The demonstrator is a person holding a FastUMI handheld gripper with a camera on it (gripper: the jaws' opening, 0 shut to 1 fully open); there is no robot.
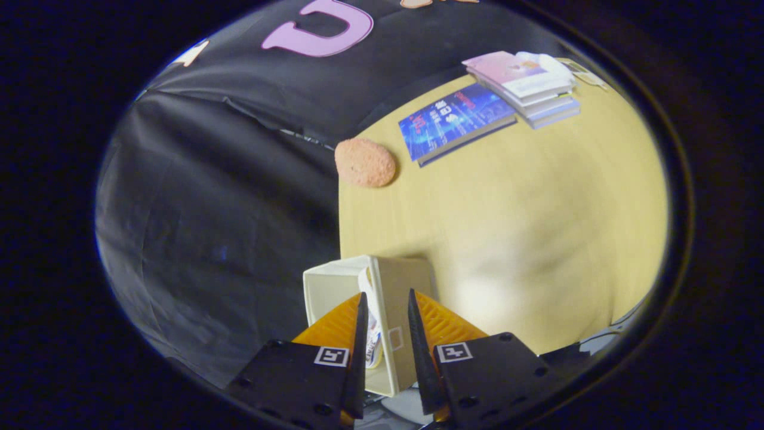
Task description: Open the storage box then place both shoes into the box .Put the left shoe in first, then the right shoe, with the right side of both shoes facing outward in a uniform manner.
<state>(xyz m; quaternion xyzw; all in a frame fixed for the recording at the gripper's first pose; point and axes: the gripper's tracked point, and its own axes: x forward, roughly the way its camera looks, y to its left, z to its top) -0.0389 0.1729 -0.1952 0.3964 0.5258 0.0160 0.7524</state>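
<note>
A white storage box [334, 286] stands at the near corner of the pale wooden table [537, 227], its open side showing an empty-looking inside wall. One outer panel [399, 310] with a small slot handle lies between and just beyond my fingers. A white shoe part [371, 322] with red and blue print rests against the box's edge, tight beside my left finger [360, 334]. My gripper [387, 294] has its fingers narrowly apart, straddling that shoe part and the panel. Whether both fingers press on anything is not visible. The rest of the shoe is hidden.
An orange sponge-like lump [365, 162] lies at the table's far left edge. A blue book [453, 122] and a stack of books [525, 86] sit at the far end. Black cloth [227, 209] hangs left of the table.
</note>
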